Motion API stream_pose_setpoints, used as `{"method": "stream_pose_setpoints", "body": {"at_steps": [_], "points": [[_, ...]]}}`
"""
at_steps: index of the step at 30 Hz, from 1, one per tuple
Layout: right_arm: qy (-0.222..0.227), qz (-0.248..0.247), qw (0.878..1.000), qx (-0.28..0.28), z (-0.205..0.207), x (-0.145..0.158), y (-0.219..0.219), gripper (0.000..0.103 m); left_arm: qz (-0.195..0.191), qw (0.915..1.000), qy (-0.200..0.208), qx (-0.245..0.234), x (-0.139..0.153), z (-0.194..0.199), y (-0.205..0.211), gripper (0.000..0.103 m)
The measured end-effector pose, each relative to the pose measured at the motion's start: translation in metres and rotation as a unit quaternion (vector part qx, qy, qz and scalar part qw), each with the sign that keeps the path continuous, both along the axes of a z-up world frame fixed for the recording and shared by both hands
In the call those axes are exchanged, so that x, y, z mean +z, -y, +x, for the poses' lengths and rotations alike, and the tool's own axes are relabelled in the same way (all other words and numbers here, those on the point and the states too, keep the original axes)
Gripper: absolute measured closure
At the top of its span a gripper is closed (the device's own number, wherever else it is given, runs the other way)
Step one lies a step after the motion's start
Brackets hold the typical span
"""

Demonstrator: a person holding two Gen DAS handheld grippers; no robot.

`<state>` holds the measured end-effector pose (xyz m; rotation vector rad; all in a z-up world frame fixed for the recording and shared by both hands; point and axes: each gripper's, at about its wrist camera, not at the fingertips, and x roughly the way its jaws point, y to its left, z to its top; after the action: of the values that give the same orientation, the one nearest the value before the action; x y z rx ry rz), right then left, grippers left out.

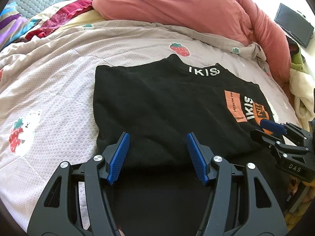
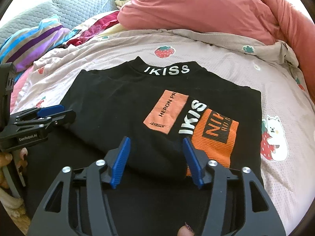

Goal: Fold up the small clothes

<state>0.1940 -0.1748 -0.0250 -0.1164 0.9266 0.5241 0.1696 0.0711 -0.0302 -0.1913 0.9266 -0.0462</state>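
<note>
A black top [image 1: 157, 102] with "IKISS" in white on its collar and orange patches on the chest lies folded into a rectangle on the bed, collar away from me. My left gripper [image 1: 157, 140] hovers open over its near left edge, with black cloth under the blue pads [image 1: 120, 155] but not pinched. My right gripper [image 2: 156, 141] stands open over the near edge of the top [image 2: 118, 106] by the orange patch [image 2: 214, 139]. Each gripper shows in the other's view: the right one [image 1: 263, 126] at the right, the left one [image 2: 57, 111] at the left.
The pale bedspread [image 1: 59, 90] has strawberry and bear prints. A bulky salmon duvet [image 1: 187, 9] lies across the back. Striped and red clothes [image 2: 39, 37] and a grey quilted pillow [image 2: 78, 5] sit at the back left. A dark screen [image 1: 293, 25] stands beyond the bed's right side.
</note>
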Motion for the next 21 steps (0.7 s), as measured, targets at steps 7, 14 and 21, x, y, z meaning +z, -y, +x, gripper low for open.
{"method": "stream_pose_setpoints", "body": {"at_steps": [7, 14, 21], "points": [[0.01, 0.018, 1.0, -0.02, -0.005, 0.01, 0.009, 0.029, 0.005, 0.9999, 0.013, 0.001, 0.01, -0.008, 0.002, 0.037], [0.033, 0.03, 0.998, -0.044, -0.012, 0.024, 0.021, 0.014, 0.017, 0.9994, 0.029, 0.012, 0.019, -0.017, 0.002, 0.023], [0.047, 0.043, 0.996, -0.06, -0.019, 0.034, 0.033, 0.009, 0.023, 0.9986, 0.044, 0.02, 0.029, -0.026, 0.002, 0.01]]}}
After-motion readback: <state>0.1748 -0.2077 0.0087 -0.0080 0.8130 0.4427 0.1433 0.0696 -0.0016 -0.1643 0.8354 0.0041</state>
